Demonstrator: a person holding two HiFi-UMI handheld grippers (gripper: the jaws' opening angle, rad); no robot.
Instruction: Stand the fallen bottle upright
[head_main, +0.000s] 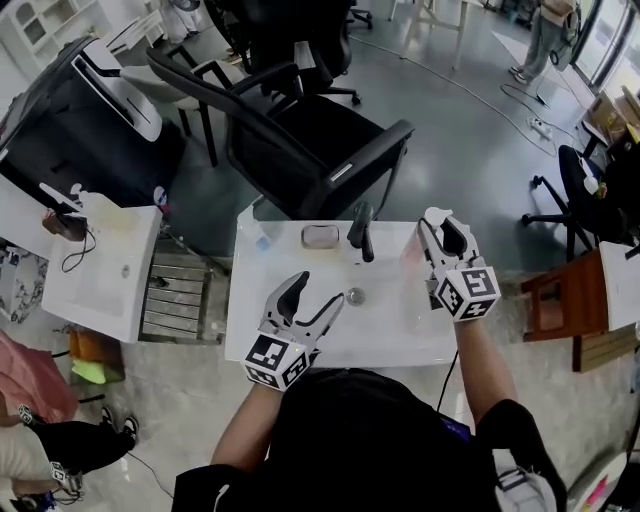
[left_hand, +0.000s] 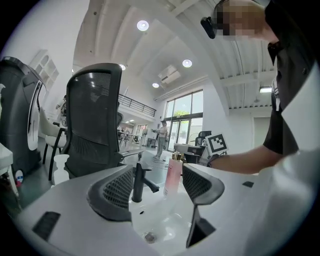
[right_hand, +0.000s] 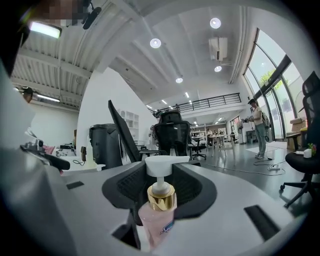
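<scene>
A pink pump bottle (right_hand: 157, 216) with a gold collar and a white pump head sits between my right gripper's (right_hand: 160, 189) jaws, which are shut on it. Seen from the left gripper view, the bottle (left_hand: 173, 176) stands upright at the far side of the white basin (left_hand: 165, 225), just right of the black faucet (left_hand: 138, 182). In the head view my right gripper (head_main: 444, 243) is at the basin's right rear, with the bottle (head_main: 412, 250) faintly visible beside it. My left gripper (head_main: 316, 300) hovers open over the basin's front left, holding nothing; its jaws (left_hand: 157, 192) frame the faucet and bottle.
The basin counter (head_main: 250, 330) holds a drain (head_main: 355, 296), a soap dish (head_main: 320, 237) and a small clear bottle (head_main: 263, 241) at the back. A black office chair (head_main: 300, 140) stands behind the counter, a second white basin (head_main: 105, 270) to its left, and a wooden stool (head_main: 565, 300) to its right.
</scene>
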